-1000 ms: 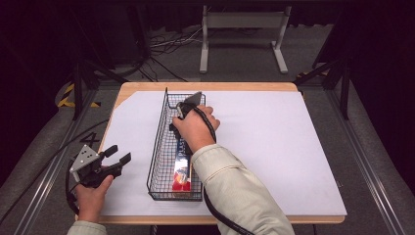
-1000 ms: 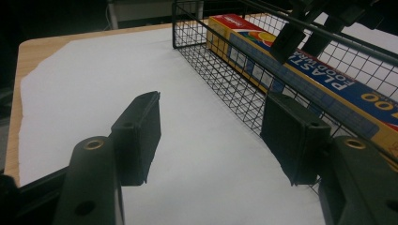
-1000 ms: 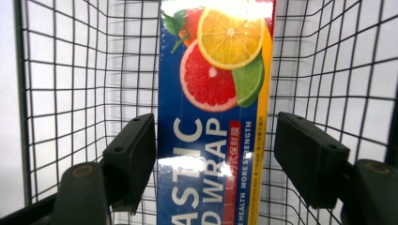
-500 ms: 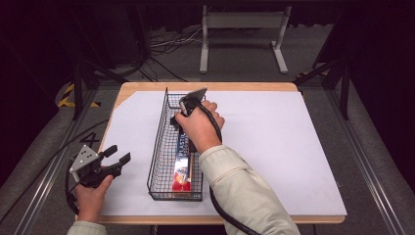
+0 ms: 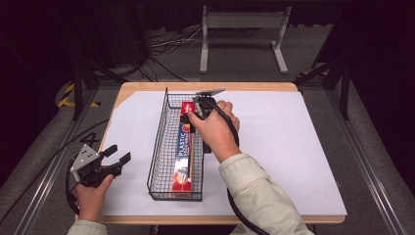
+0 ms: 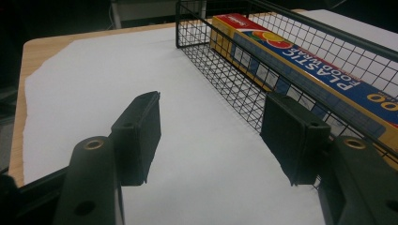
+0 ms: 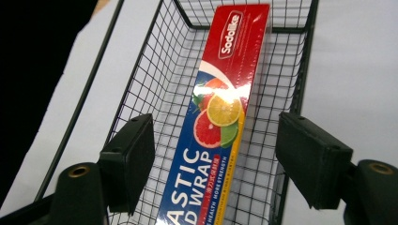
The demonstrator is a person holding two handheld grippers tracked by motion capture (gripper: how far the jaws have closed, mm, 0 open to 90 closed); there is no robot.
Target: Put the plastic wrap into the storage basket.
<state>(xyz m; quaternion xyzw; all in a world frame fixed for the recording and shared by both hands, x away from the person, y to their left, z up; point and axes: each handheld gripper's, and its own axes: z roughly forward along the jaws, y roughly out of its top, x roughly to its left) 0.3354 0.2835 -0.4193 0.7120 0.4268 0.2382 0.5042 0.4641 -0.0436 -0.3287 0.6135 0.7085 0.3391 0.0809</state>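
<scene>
Wooden bench point(image 5: 288, 87) covered by a white sheet point(image 5: 284, 147); dark room beyond, grey floor, cables and a white metal stand point(image 5: 242, 29) behind. Black wire basket point(image 5: 157, 147) lengthwise on the sheet, left of centre. Inside it – plastic wrap box point(image 5: 183, 154), long, red at both ends, blue middle, citrus slices printed (brand "Sodolike" legible in the right gripper view), lying flat along the basket floor. Right gripper point(image 7: 216, 164) over the basket's far end, fingers wide, box between but untouched. Left gripper point(image 6: 211, 136) – fingers wide, empty, above the sheet just beside the basket.
</scene>
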